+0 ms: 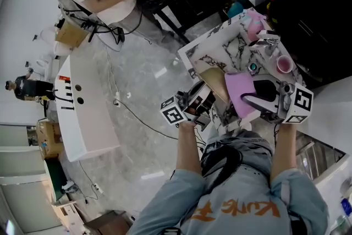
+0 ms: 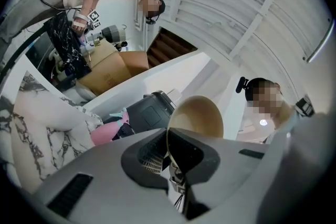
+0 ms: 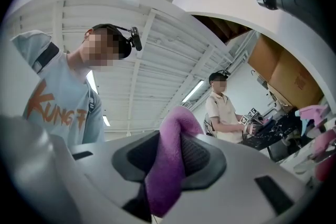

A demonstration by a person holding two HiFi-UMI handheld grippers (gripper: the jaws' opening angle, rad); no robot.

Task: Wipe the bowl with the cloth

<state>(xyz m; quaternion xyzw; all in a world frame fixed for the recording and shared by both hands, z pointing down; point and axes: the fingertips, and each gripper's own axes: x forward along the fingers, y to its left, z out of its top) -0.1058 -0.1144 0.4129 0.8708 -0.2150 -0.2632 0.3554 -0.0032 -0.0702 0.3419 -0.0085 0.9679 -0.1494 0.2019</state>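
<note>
Left gripper (image 2: 176, 157): jaws almost fully closed, pinching the rim of the tan bowl (image 2: 197, 115), which is held tilted over the near edge of the marbled worktop (image 1: 212, 47). Right gripper (image 3: 168, 165): jaws clamped on a fold of the purple cloth (image 3: 170, 149), which is just beside the bowl.

White marble-look table (image 1: 217, 47) sits centre-right, w/ a pink cup (image 1: 284, 64) on its right side, a small teal round thing (image 1: 253, 67) just left of that, and a pink item (image 1: 254, 25) at the far corner. Under it is a glossy grey floor (image 1: 146, 58). A black cable (image 1: 137, 116) trails across the floor and a long white counter (image 1: 88, 113) stands at left.
</note>
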